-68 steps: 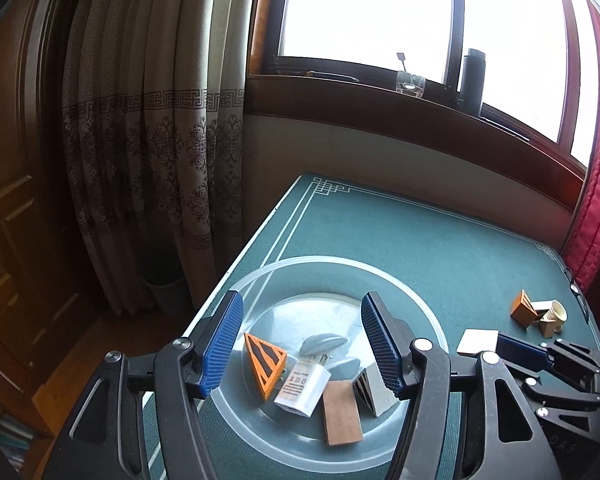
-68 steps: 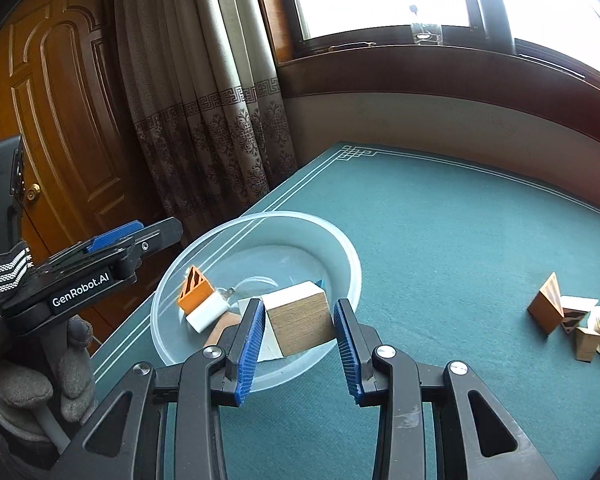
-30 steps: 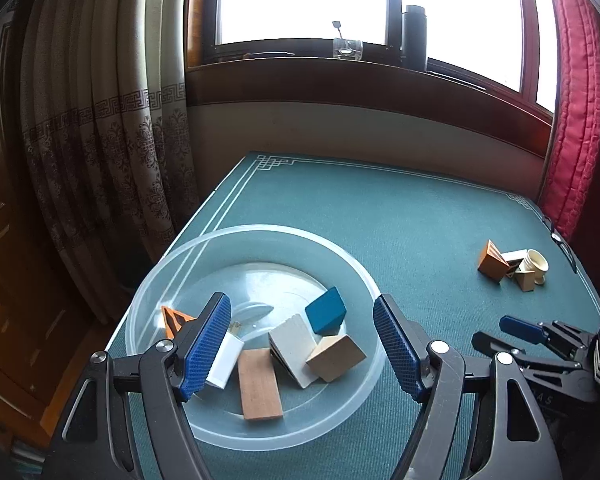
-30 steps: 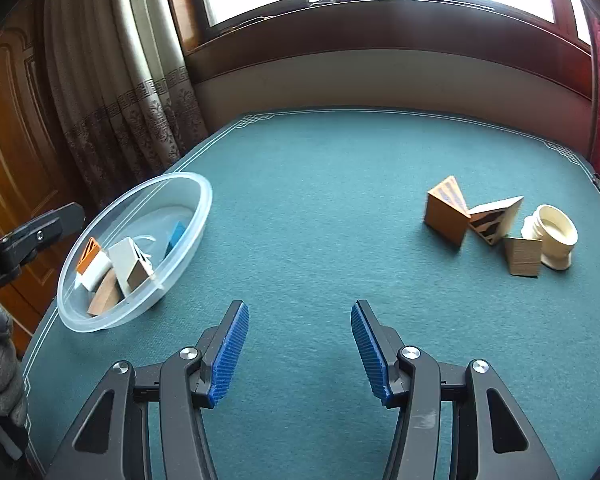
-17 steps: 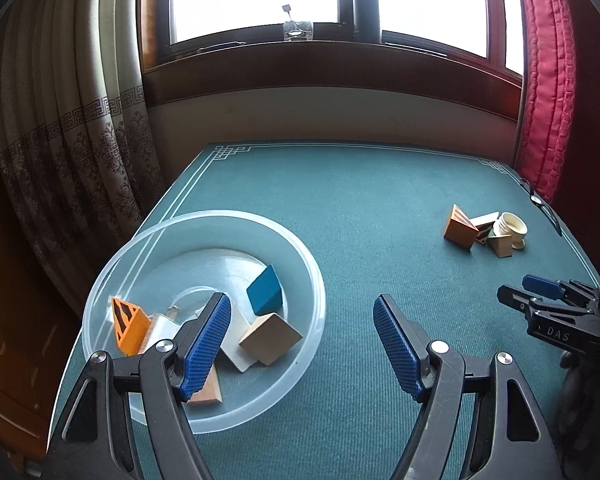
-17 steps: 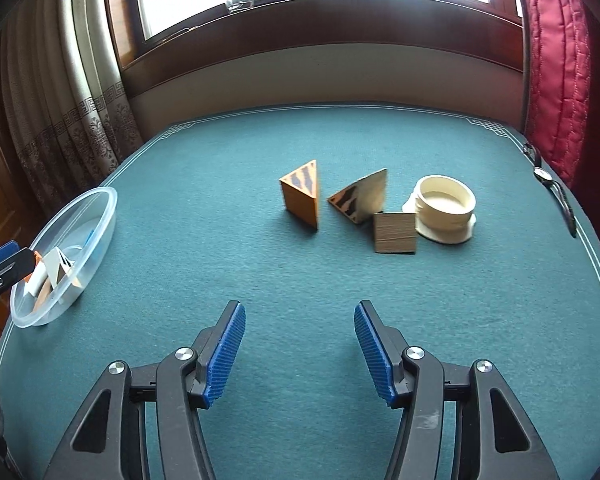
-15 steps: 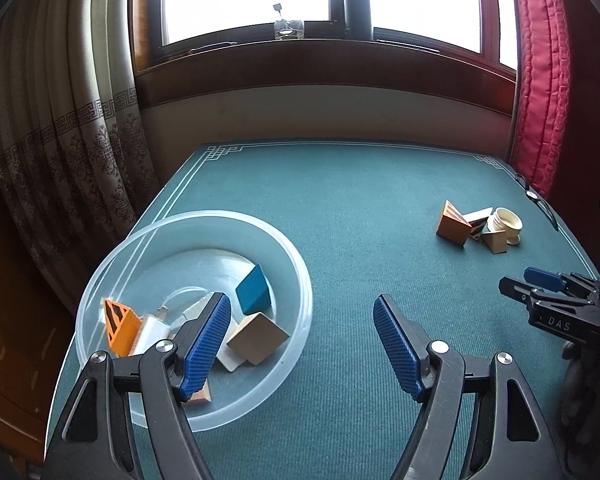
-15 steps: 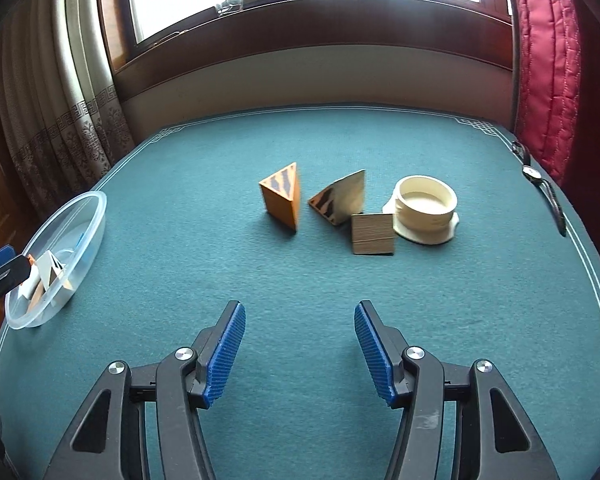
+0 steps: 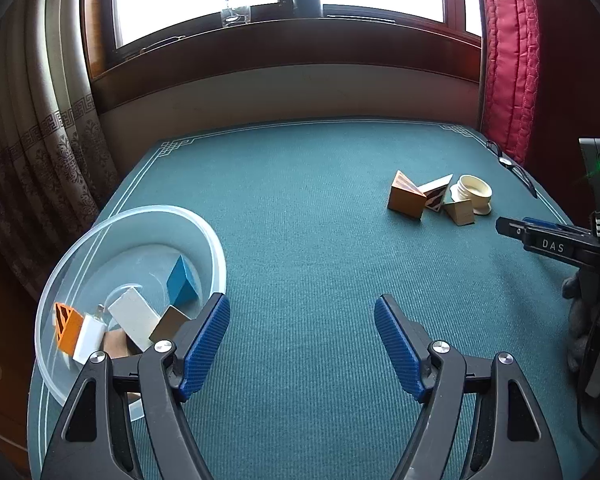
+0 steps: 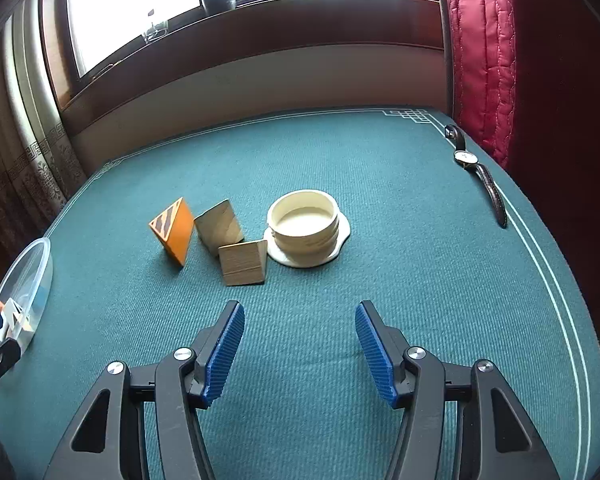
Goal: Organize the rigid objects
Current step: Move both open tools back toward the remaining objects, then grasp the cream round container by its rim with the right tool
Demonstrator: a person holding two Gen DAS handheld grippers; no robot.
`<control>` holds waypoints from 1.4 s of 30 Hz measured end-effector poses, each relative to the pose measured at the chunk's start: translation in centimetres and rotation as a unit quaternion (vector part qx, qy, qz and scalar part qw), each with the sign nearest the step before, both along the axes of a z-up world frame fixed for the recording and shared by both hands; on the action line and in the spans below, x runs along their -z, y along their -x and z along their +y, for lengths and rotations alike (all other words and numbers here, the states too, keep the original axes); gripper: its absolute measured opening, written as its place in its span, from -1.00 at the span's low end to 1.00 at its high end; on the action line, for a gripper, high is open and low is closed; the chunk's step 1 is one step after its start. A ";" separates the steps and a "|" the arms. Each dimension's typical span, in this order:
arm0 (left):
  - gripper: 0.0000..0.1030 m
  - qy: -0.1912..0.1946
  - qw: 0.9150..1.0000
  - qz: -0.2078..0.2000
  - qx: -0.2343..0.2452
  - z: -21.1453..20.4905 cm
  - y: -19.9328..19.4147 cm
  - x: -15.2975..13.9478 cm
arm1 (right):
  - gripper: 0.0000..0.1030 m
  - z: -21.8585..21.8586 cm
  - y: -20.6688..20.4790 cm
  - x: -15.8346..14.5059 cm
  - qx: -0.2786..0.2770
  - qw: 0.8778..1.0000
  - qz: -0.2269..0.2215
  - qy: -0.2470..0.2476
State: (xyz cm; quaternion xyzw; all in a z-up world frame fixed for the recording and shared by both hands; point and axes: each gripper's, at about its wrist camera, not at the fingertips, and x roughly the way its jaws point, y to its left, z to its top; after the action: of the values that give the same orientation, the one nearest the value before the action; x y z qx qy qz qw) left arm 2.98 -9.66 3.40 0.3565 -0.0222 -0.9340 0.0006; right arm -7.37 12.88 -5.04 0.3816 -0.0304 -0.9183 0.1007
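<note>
The right hand-held gripper (image 10: pixel 300 348) is held wide open and empty above the green table (image 10: pixel 420 280), with a cluster of four loose pieces just ahead of its blue pads. The left hand-held gripper (image 9: pixel 300 344) is likewise spread wide with nothing between its fingers, poised beside the clear plastic bowl (image 9: pixel 216 248) at the table's left edge.

Inside that bowl several pieces are already gathered: a blue block (image 9: pixel 182 278), a white block (image 9: pixel 134 318), an orange striped wedge (image 9: pixel 66 322) and some wooden ones.

Four things are judged left to collect: the orange striped wedge (image 10: pixel 174 230), a pale wooden wedge (image 10: pixel 219 226) touching it, a wooden block (image 10: pixel 244 268) in front, and a cream threaded cap (image 10: pixel 305 226) just beside the block.

Trouble is expected from the crowding. If the block is approached squarely, a finger could be driven into the cap or the wedge behind, and neighbours could be knocked across the cloth. The wedges' sloped faces are a slipping risk: if they are pinched on the slant, a piece could be squeezed out and shot away. The cap's round wall may be rolled out of a loose pinch too.

A wristwatch (image 10: pixel 478 172) is seen lying near the right border, well apart from the cluster; it could be snagged by a wide swing
</note>
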 end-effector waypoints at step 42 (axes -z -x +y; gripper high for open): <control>0.59 -0.006 0.999 -0.037 0.028 6.0 8.8 0.1 | 0.07 1.4 5.9 0.3 -0.012 1.000 -0.024 0.009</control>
State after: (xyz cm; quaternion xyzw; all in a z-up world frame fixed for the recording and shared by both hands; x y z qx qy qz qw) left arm -5.87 -3.69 3.25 0.3899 -0.0264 -0.9200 -0.0285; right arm -13.29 14.25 -5.32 0.4030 -0.0368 -0.9072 0.1147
